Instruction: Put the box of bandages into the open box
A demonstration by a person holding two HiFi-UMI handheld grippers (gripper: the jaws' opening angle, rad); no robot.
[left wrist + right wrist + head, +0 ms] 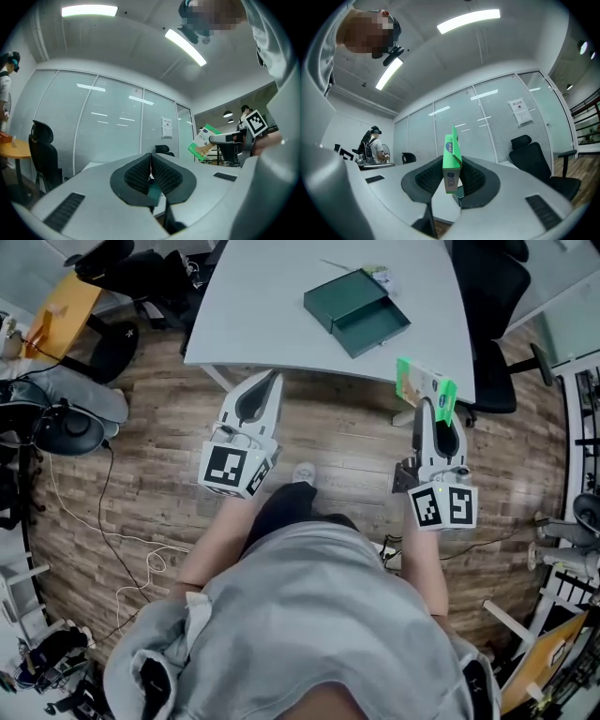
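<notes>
Right gripper is clamped on the box of bandages, holding it edge-up in the air at the near edge of the surface. Left gripper has its jaws pressed together with nothing between them. Open box sits on the surface ahead-left of the right gripper, apart from the bandages.

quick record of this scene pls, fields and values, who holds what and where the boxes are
bandage box: green, clamped between the right gripper jaws, in the air near the table edge
open box: dark green, on the table, apart from the bandage box
left gripper: jaws together, nothing held
task state: bandage box not yet in the open box
</notes>
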